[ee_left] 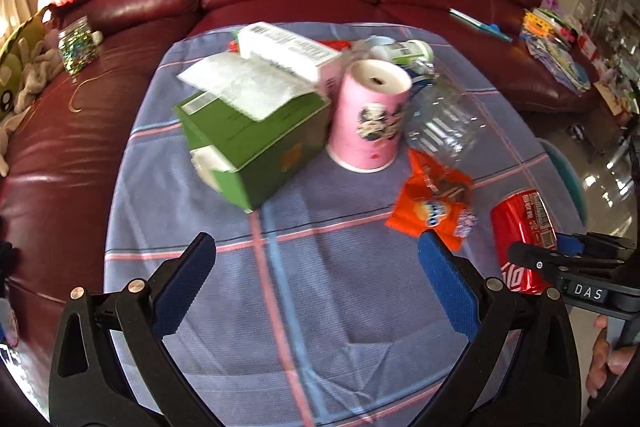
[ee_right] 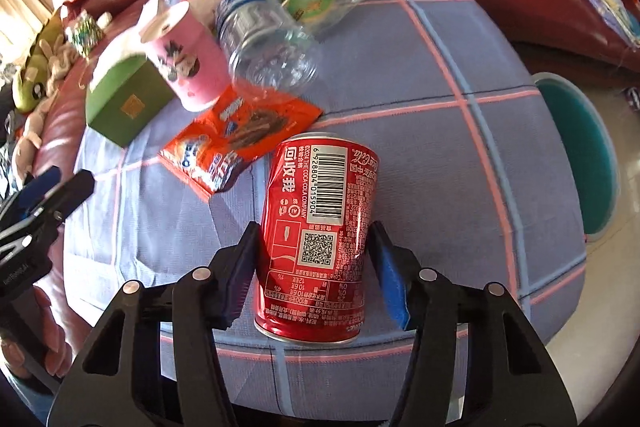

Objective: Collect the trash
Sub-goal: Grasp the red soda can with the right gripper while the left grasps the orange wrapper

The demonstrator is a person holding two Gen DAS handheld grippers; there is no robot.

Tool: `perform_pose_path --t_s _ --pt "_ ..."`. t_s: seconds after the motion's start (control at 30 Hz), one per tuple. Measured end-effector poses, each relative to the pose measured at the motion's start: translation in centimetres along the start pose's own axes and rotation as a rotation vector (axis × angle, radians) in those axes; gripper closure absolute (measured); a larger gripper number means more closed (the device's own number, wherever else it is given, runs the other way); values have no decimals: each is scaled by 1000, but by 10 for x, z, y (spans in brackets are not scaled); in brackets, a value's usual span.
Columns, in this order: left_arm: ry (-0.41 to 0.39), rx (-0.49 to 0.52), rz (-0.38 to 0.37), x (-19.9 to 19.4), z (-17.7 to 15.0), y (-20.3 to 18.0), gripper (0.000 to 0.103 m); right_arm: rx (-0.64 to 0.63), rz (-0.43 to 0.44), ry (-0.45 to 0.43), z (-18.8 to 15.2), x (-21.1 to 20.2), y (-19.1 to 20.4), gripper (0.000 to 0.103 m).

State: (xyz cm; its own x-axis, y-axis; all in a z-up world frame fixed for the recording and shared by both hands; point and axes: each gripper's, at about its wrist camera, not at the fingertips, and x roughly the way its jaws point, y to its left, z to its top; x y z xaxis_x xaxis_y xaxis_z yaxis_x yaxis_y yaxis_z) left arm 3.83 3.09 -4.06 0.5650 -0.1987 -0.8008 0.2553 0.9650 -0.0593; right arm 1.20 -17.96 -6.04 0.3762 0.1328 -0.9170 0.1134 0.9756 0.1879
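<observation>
A red cola can [ee_right: 318, 239] is seen lying on its side near the tablecloth's [ee_right: 420, 107] front edge, long axis running away from the camera, clamped between the right gripper's [ee_right: 316, 267] pads. The left gripper [ee_left: 316, 263] is held open, empty.

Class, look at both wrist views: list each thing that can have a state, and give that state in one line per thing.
Red can: lying on its side between the right gripper's fingers.
Right gripper: fingers close beside the can; contact unclear.
Left gripper: open, holding nothing.
Pink cup: standing upside down.
Clear bottle: lying down, looks empty.
Green box: flap open.
Orange wrapper: lying flat, torn open.
</observation>
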Motion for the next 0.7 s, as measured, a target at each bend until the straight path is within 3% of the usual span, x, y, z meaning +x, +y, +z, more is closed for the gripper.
perform_pose_path --t_s 0.17,0.37,0.67,0.7 --pt "8 89 -26 15 18 -42 6 51 -39 -68 8 -19 -29 47" --pt "63 182 -53 49 27 -84 6 96 -42 -86 11 -29 -62 47" --pt "132 246 -7 91 24 -105 6 104 -9 -96 20 -32 -84 47" --pt "135 248 -4 94 23 -105 12 106 -5 -97 19 -32 -86 47"
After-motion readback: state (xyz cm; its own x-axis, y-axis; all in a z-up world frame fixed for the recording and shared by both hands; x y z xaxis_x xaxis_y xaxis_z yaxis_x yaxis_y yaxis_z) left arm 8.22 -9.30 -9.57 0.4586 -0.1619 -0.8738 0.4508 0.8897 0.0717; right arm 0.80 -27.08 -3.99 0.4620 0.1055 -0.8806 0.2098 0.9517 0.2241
